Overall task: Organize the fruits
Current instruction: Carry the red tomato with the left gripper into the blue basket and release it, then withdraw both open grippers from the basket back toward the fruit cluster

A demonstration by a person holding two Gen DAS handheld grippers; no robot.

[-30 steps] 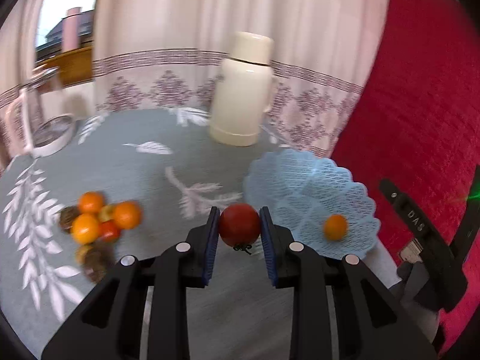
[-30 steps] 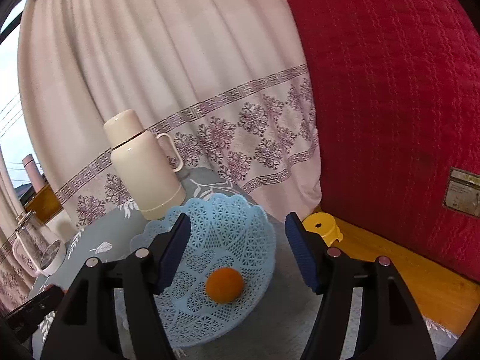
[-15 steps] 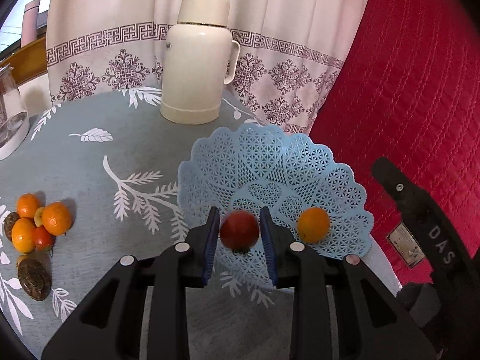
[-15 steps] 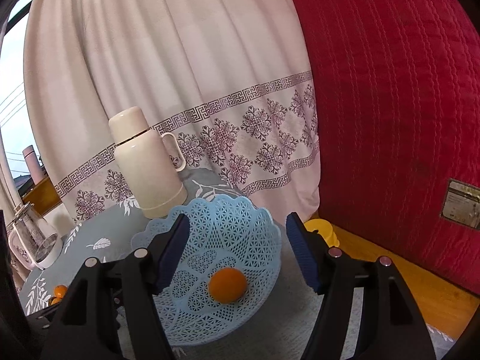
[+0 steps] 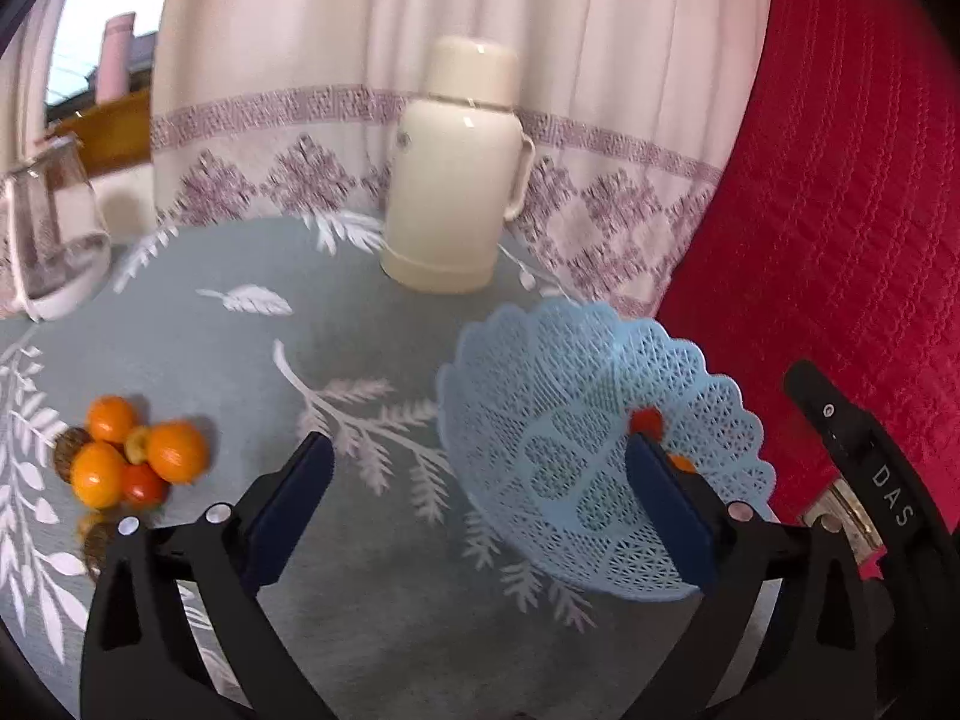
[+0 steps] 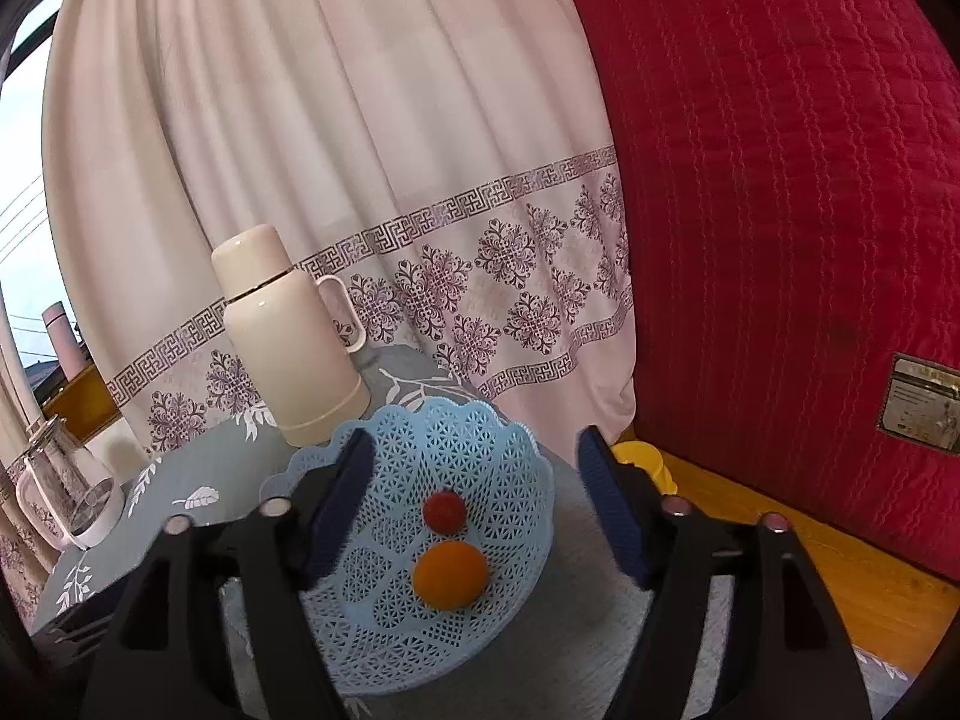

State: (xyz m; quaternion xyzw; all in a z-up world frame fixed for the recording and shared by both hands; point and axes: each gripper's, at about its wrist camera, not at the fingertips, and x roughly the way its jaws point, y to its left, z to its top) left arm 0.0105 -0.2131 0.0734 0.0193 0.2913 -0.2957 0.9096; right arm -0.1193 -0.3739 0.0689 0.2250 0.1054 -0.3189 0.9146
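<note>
A light blue lattice basket (image 5: 540,384) (image 6: 480,438) sits on the grey leaf-patterned tablecloth (image 5: 240,372). In it lie a small red fruit (image 6: 444,510) (image 5: 647,420) and an orange (image 6: 450,567), side by side. My left gripper (image 5: 480,474) hovers at the basket's left edge, its jaws opening wide with nothing between them. My right gripper (image 6: 474,486) hangs above the basket's near side, jaws opening, holding nothing. A pile of oranges and other small fruits (image 5: 132,456) lies on the cloth to the left.
A cream thermos jug (image 5: 456,180) (image 6: 288,336) stands behind the basket. A glass jar (image 5: 54,240) is at the table's far left. A red quilted cushion (image 6: 780,210) fills the right side, with a yellow object (image 6: 645,468) on wood below it.
The left gripper carried the red fruit over the basket, spread its jaws and let it go; the fruit now lies beside the orange. The right jaws widened a little.
</note>
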